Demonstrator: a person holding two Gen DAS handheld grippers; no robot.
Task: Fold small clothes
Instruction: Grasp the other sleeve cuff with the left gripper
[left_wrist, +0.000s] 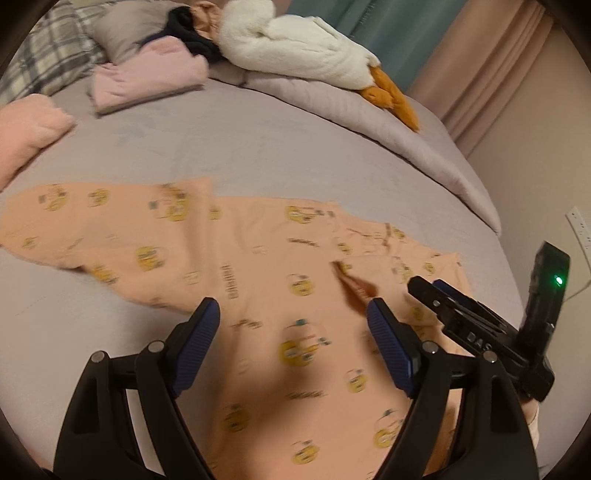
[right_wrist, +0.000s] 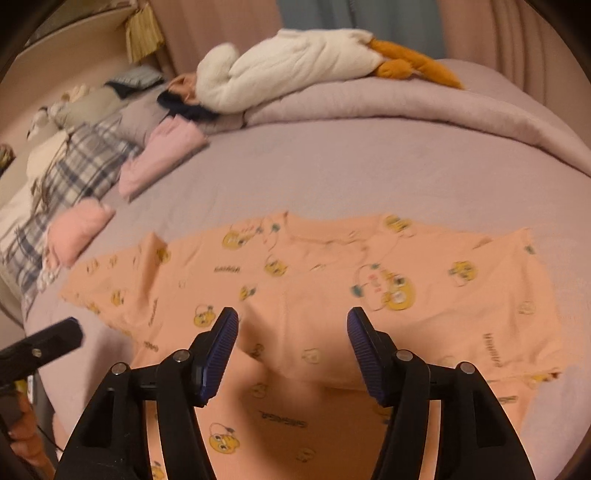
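Nearest in the left wrist view: left gripper (left_wrist: 293, 319), jaws spread wide, nothing between the blue pads (left_wrist: 388, 343), poised above the peach shirt (left_wrist: 258, 273). Just to its right, right gripper (left_wrist: 436, 291) seen side-on, its black body with a green light reaching in over the shirt's right part. In the right wrist view: right gripper (right_wrist: 291, 325) likewise released, jaws wide apart, empty, above the same shirt (right_wrist: 332, 295). At the left edge there, a black finger of the left gripper (right_wrist: 40, 347).

Peach shirt spread flat on the lilac bedsheet (left_wrist: 258, 155), printed with yellow cartoon birds, sleeves out to left and right, near part running under both tools. Print blurred in both views.

Farther left: a pink folded cloth (right_wrist: 81, 229), then a folded pale pink garment (left_wrist: 147, 81) and plaid pillows (right_wrist: 74, 173). Farthest: rolled lilac duvet (right_wrist: 406, 107) across the far side, white plush goose (left_wrist: 295, 48) with orange feet lying on top.
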